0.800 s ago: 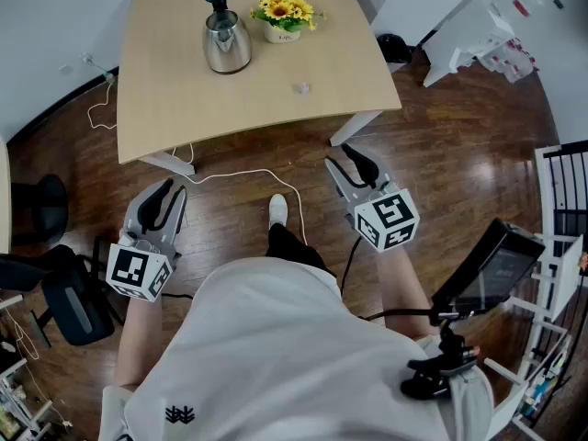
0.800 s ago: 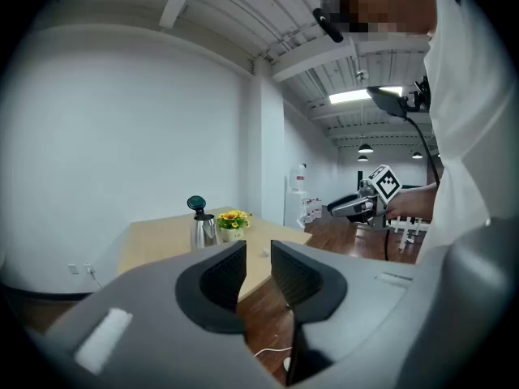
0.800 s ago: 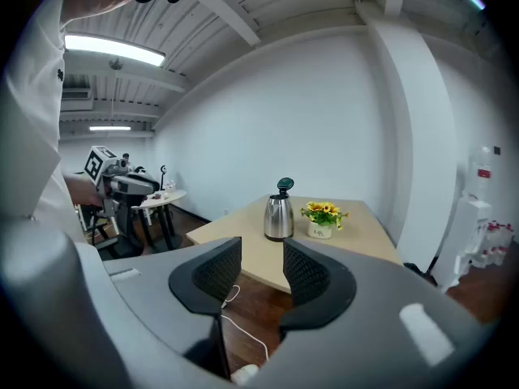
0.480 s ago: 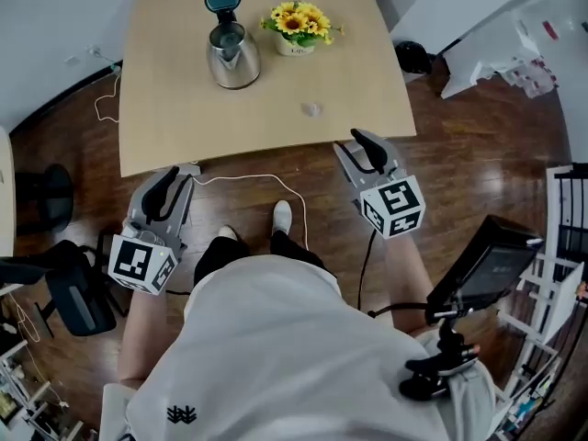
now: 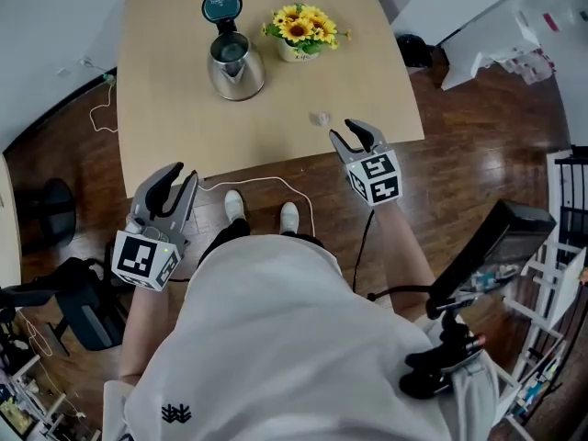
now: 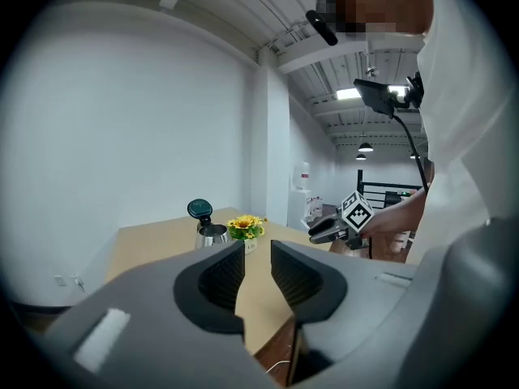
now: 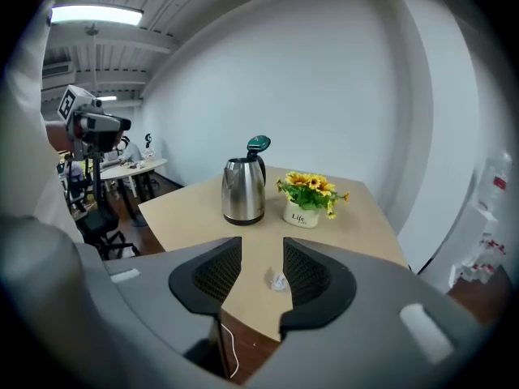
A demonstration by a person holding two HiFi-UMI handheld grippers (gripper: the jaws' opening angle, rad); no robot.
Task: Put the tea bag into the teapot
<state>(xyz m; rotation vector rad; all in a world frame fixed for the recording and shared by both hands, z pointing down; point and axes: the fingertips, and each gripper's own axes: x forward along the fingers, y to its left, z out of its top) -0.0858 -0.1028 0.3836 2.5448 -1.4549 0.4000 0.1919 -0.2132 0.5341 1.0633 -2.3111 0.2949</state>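
A steel teapot [image 5: 235, 65] with its teal lid flipped up stands at the back of the wooden table [image 5: 165, 108]. The same teapot [image 7: 244, 190] shows in the right gripper view. A small white tea bag [image 5: 320, 118] lies near the table's front right edge; in the right gripper view the tea bag [image 7: 277, 281] appears between the jaws, farther off. My right gripper [image 5: 354, 139] hangs open at the table's edge, just short of the bag. My left gripper [image 5: 171, 184] is open over the floor, off the table's front left, holding nothing.
A white pot of yellow flowers [image 5: 300, 31] stands right of the teapot. A white cable [image 5: 266, 184] runs over the floor under the table's front edge. A black chair [image 5: 73, 297] is at the left, and a white rack [image 5: 501, 44] at the far right.
The person has stepped toward the table. My right gripper has moved forward to the table's edge near the tea bag. The left gripper has advanced slightly.
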